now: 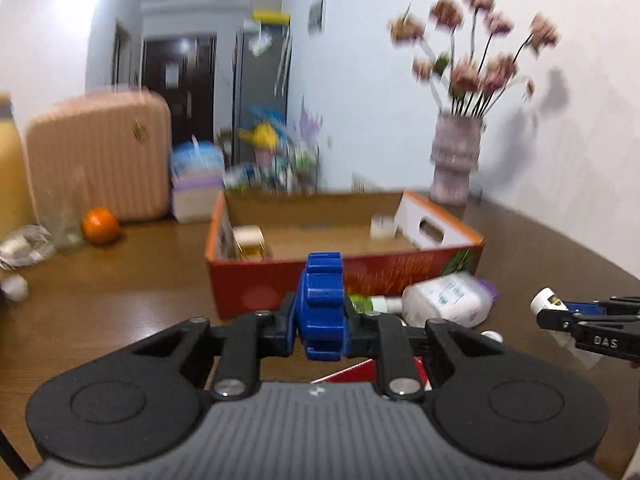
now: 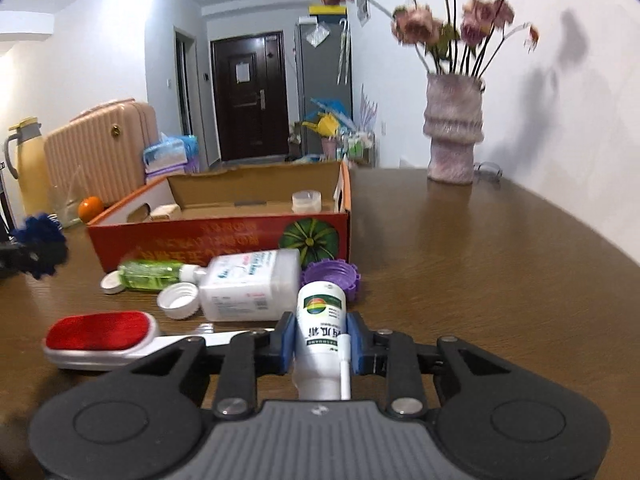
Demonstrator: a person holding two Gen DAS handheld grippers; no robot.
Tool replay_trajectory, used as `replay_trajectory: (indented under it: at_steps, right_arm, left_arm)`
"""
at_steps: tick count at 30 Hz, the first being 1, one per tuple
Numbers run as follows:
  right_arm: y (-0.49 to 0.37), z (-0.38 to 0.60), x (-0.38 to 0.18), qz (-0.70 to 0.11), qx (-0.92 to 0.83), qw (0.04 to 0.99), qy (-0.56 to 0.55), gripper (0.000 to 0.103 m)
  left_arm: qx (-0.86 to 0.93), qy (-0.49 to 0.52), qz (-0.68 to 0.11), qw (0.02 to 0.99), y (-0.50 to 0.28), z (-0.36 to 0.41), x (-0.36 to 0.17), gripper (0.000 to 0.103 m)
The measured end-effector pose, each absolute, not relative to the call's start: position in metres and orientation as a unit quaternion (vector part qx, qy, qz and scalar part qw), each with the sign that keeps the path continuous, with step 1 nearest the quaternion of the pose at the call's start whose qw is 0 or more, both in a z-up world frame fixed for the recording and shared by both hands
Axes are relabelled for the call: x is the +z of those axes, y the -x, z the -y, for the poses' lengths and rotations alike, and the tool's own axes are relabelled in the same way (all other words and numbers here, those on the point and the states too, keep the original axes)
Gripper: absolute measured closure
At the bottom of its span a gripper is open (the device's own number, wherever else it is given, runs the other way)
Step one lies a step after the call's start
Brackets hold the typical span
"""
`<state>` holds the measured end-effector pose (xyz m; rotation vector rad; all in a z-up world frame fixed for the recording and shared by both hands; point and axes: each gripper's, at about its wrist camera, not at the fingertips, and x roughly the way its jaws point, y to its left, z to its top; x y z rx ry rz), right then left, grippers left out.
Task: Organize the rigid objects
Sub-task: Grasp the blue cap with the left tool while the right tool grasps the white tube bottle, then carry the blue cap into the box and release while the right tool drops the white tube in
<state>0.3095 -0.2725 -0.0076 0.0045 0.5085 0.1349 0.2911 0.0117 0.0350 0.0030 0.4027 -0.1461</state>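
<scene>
Only clear lettering is "DAS" in white on the black right gripper (image 1: pixel 554 312). The white bottle (image 2: pixel 320 336) beside the red box (image 2: pixel 224 240) has Chinese print, too blurry.

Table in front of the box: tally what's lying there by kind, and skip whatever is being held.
Bottles: 2 (green bottle, white bottle)
Caps: 3 (big white cap, small white cap, purple cap)
Brushes: 1 (red brush)
Total: 6
</scene>
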Motion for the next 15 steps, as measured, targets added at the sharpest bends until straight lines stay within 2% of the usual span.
replay_trajectory:
  at_steps: [4, 15]
  right_arm:
    - [-0.273, 0.255, 0.006, -0.223, 0.070, 0.972, 0.012, 0.077]
    - [-0.172, 0.213, 0.019, -0.163, 0.108, 0.981, 0.017, 0.077]
  left_arm:
    - [-0.057, -0.022, -0.152, 0.987, -0.233, -0.023, 0.048, 0.083]
    - [-0.007, 0.028, -0.100, 0.995, -0.131, -0.056, 0.059, 0.083]
